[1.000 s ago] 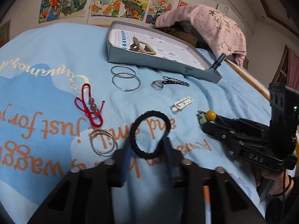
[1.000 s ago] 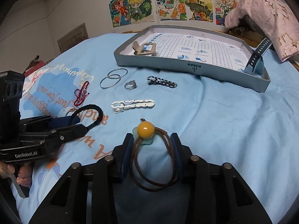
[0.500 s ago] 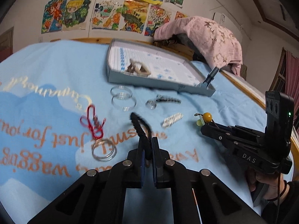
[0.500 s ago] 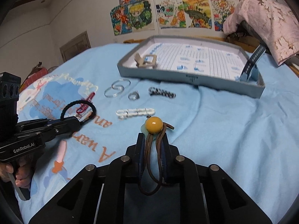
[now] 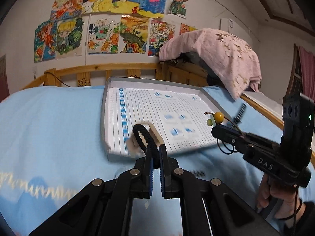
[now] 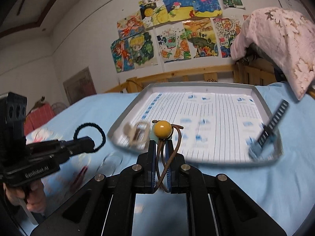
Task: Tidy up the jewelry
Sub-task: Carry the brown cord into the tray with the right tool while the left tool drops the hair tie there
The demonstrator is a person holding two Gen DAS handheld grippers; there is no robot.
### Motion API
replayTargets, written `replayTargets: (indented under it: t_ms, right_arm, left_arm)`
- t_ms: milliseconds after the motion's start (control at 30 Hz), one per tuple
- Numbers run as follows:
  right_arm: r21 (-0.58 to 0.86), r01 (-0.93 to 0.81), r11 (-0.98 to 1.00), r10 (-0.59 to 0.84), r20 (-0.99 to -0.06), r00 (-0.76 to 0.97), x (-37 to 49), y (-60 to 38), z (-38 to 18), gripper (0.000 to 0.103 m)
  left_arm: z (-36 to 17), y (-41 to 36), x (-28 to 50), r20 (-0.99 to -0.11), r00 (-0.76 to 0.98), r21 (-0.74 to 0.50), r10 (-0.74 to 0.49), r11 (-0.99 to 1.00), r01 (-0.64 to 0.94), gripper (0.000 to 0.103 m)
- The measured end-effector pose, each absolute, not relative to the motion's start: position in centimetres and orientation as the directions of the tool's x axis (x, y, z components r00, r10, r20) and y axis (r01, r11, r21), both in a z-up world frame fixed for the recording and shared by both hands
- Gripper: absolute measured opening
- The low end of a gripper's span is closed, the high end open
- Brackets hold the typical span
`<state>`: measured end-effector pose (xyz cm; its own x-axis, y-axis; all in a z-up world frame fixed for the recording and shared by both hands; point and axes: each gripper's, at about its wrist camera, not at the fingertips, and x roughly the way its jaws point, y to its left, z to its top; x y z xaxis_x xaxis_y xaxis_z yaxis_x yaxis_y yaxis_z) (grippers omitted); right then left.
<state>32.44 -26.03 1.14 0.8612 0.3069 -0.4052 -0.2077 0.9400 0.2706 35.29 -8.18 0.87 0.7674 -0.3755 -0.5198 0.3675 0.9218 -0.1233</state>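
Note:
My left gripper [image 5: 155,152] is shut on a black braided hair tie [image 5: 143,135], which sticks up from the pads above the near left corner of the grey tray [image 5: 104,118]. In the right wrist view this left gripper [image 6: 90,144] carries the black loop [image 6: 88,124] left of the tray [image 6: 126,118]. My right gripper [image 6: 161,146] is shut on a brown cord with a yellow bead [image 6: 162,129]; the bead sits above the fingertips. From the left wrist view, the right gripper [image 5: 214,131] and its bead [image 5: 219,116] hang over the tray's near right corner.
A beige clip [image 6: 137,133] lies in the tray's near left part, and a dark ribbed strap [image 6: 273,122] leans at its right corner. Blurred silver rings [image 6: 110,161] and a red bracelet [image 6: 78,175] stay on the blue bedspread. A pink blanket [image 5: 216,55] drapes the wooden rail.
Both grippers closed on their pieces, the hair tie and the bead cord. Both then lifted off the bedspread and moved forward to the tray.

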Motion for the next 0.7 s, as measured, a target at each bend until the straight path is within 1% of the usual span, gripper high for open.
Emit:
replayTargets:
  t_ms: [167,233,333,433,500,567,600,633,667,700]
  right_arm:
    - [0.329,-0.168,0.929,0.302,-0.411,0.86,37.3,-26.6,0.0,0.009]
    - [0.341,-0.148,0.928,0.295,-0.435,0.851,38.4,-26.8,-1.0,0.009]
    - [0.36,-0.124,0.925,0.296,-0.474,0.829,39.3,-27.1,-2.2,0.009]
    - [0.345,-0.116,0.931,0.284,-0.49,0.824,39.6,-26.7,-2.6,0.009]
    - [0.329,-0.113,0.937,0.275,-0.5,0.821,39.8,-26.3,-2.8,0.009]
    - [0.316,-0.106,0.943,0.264,-0.512,0.818,39.7,-26.1,-2.9,0.009]
    - [0.313,-0.106,0.944,0.263,-0.515,0.816,39.8,-26.0,-2.8,0.009]
    - [0.311,-0.105,0.945,0.261,-0.518,0.815,39.9,-26.0,-2.8,0.01]
    - [0.306,-0.101,0.947,0.255,-0.52,0.815,39.8,-26.0,-2.8,0.011]
    - [0.303,-0.098,0.948,0.251,-0.52,0.816,39.5,-26.0,-2.7,0.013]
  left_arm:
    - [0.5,-9.0,39.0,-0.533,0.758,-0.135,-0.377,0.922,0.363,0.006]
    - [0.4,-9.2,39.9,-0.535,0.756,-0.138,-0.377,0.922,0.362,0.006]
    - [0.0,-8.3,40.9,-0.543,0.753,-0.176,-0.372,0.927,0.331,0.006]
    - [-0.4,-7.3,41.0,-0.536,0.755,-0.222,-0.378,0.926,0.307,0.006]
    - [-0.7,-6.8,41.0,-0.537,0.756,-0.238,-0.374,0.927,0.289,0.013]
    - [-0.9,-6.5,40.9,-0.547,0.762,-0.239,-0.347,0.937,0.255,0.03]
    - [-1.0,-6.2,40.9,-0.548,0.766,-0.242,-0.336,0.94,0.24,0.033]
    - [-1.0,-6.1,41.0,-0.547,0.768,-0.246,-0.332,0.941,0.232,0.04]
    - [-1.0,-6.0,40.8,-0.543,0.773,-0.25,-0.328,0.942,0.224,0.054]
    - [-1.0,-5.8,40.5,-0.535,0.785,-0.249,-0.313,0.946,0.208,0.063]
